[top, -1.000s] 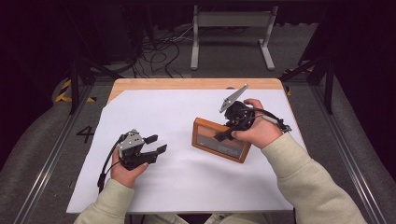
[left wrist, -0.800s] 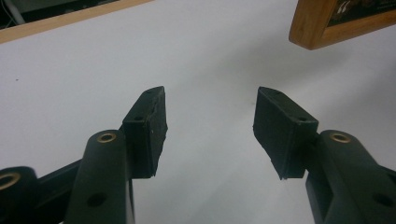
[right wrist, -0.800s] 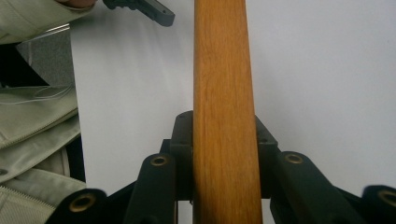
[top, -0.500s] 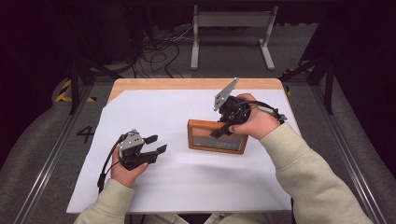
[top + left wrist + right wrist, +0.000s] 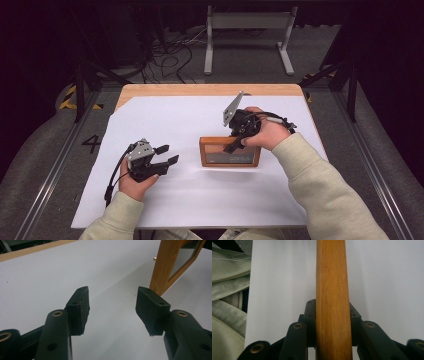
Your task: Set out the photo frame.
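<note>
High view is showing a wooden picture frame (image 5: 230, 152) standing on its long lower edge on the white sheet (image 5: 190, 200) that is covering the counter (image 5: 150, 90), a little right of the middle. Its long axis is running left to right across the counter, and its glazed face is looking toward the person's side, leaning back slightly. The right claw (image 5: 235, 142) is coming down from above and clenching the frame's top rail near its right end. Right gripper view is showing that rail (image 5: 333, 300) running straight away between the two black jaws, both pads pressing on its sides, with a pale sleeve (image 5: 227, 290) at the left edge.

The left claw (image 5: 167, 154) is resting low over the sheet, left of the frame and apart from it, pointing toward it. Left gripper view is showing the jaws standing released with only white sheet between them, and the frame's upright side (image 5: 163, 265) beyond the right jaw.
</note>
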### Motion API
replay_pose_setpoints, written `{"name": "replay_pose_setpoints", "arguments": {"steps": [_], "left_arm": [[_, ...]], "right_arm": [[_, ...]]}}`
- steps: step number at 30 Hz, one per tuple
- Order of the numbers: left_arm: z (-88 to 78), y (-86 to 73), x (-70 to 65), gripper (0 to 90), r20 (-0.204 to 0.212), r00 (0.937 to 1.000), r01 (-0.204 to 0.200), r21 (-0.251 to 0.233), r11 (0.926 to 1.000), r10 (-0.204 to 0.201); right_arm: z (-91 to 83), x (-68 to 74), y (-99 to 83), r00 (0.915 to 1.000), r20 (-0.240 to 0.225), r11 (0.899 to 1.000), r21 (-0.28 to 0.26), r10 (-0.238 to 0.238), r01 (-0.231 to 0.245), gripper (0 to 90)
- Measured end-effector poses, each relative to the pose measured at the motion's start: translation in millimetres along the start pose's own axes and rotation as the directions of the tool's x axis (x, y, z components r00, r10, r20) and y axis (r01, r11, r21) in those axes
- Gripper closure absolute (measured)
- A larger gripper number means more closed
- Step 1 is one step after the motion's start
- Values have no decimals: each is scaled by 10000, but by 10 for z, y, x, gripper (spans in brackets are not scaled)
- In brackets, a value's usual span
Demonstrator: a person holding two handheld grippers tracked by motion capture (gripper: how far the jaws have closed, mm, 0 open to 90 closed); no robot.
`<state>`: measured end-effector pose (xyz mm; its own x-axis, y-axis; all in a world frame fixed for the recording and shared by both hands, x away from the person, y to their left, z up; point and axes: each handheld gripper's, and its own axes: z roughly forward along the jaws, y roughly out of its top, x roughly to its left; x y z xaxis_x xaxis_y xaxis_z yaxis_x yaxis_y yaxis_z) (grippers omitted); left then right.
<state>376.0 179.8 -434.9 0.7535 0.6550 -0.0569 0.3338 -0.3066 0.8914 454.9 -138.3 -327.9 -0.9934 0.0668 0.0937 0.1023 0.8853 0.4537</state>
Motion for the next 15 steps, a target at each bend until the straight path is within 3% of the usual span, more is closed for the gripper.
{"name": "replay_pose_setpoints", "arguments": {"steps": [15], "left_arm": [[8, -4, 1, 449, 34, 10000, 58, 34, 10000, -59]], "right_arm": [[250, -87, -110, 9989, -430, 9998, -94, -173, 169, 706]]}}
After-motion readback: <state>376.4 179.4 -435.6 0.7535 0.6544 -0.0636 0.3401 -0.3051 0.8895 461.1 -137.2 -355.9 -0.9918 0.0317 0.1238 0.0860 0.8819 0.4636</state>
